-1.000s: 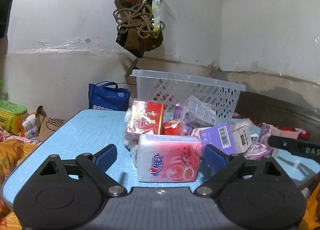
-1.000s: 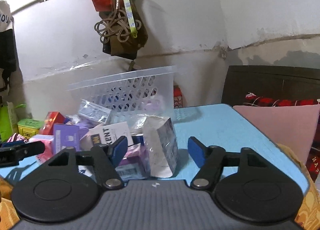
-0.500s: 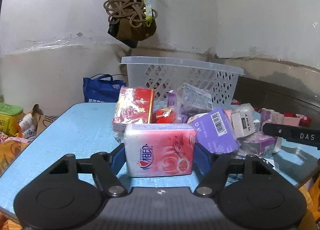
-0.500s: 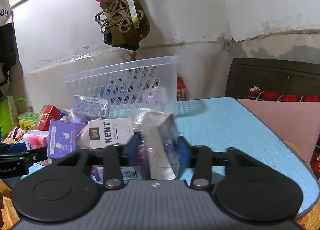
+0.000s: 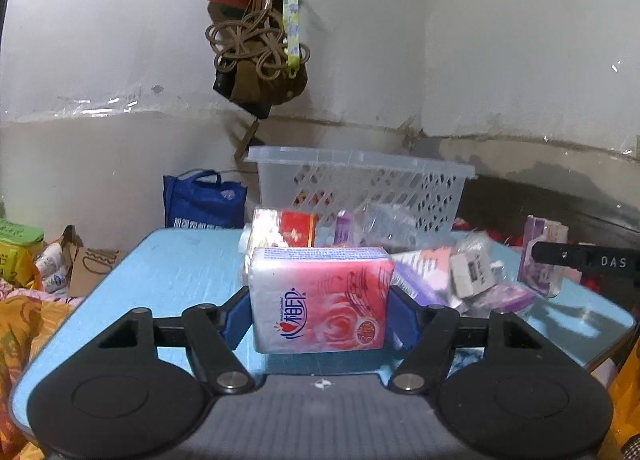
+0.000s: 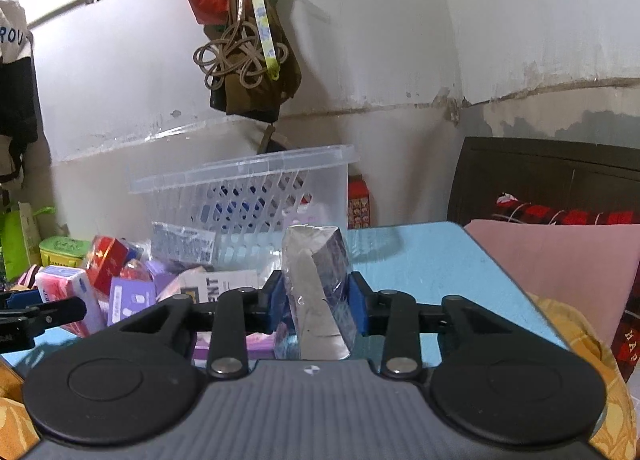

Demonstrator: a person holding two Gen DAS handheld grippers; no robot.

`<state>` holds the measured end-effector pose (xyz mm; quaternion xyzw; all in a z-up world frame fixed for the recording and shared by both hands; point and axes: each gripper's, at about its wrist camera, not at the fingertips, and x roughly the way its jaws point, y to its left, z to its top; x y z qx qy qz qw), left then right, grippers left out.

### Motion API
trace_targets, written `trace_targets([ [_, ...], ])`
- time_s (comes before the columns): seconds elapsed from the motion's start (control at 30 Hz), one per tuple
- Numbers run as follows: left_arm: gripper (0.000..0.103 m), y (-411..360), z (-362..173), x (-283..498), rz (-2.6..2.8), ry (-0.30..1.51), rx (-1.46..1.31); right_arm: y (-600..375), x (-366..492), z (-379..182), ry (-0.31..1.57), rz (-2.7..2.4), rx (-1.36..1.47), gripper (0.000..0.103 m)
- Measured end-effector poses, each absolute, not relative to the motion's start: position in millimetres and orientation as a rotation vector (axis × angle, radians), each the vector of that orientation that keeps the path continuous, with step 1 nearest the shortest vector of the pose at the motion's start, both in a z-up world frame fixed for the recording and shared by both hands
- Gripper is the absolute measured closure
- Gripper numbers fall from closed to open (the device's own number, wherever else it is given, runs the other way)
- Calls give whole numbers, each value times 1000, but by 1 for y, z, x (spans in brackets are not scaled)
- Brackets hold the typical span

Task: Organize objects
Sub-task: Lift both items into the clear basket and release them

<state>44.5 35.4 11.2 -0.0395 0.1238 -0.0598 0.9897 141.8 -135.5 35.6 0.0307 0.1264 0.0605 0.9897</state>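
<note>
On the blue table (image 5: 176, 268), before the clear plastic basket (image 5: 360, 180), the left gripper (image 5: 318, 314) clamps the pink tissue pack (image 5: 320, 300) squarely between its pads, while the right gripper (image 6: 318, 304), having just closed, pinches the upright purple-and-silver packet (image 6: 320, 280).

Tissue pack (image 5: 320, 300): pink-red rose print fading to white, blue lettering. Table (image 5: 176, 268): light blue, fine textured grid. Basket (image 5: 360, 184): translucent white, lattice-cut walls. Wrapped box (image 6: 320, 292): silver end, dark blue-purple printed side. Gripper fingers (image 6: 358, 308): blue pads on black arms. Bag (image 5: 204, 200): royal blue, white print. Cushion (image 6: 560, 260): plain pink. Carton (image 6: 222, 286): white, black lettering. Small box (image 6: 106, 264): red with gold marks. Hanging cord (image 5: 256, 48): tan, knotted; strap (image 5: 291, 12): yellow-green, patterned.
</note>
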Motion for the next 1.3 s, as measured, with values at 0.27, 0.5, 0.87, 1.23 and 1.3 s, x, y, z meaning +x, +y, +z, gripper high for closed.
trace_targets([
  [0.27,30,43,37,42,-158,193,-129,-130,146,50,233,137,34,66],
  [0.5,30,51,87,77,-191,143,-126,-125,167,89,174,142,9,66],
  [0.87,30,36,157,214,-203,231,-111,-97,259,152,168,180,-50,66],
  [1.23,19,25,138,275,-92,344,-62,-68,317,131,247,172,-164,10],
  [1.3,19,28,138,262,-114,314,-60,-70,308,128,240,151,-173,3],
])
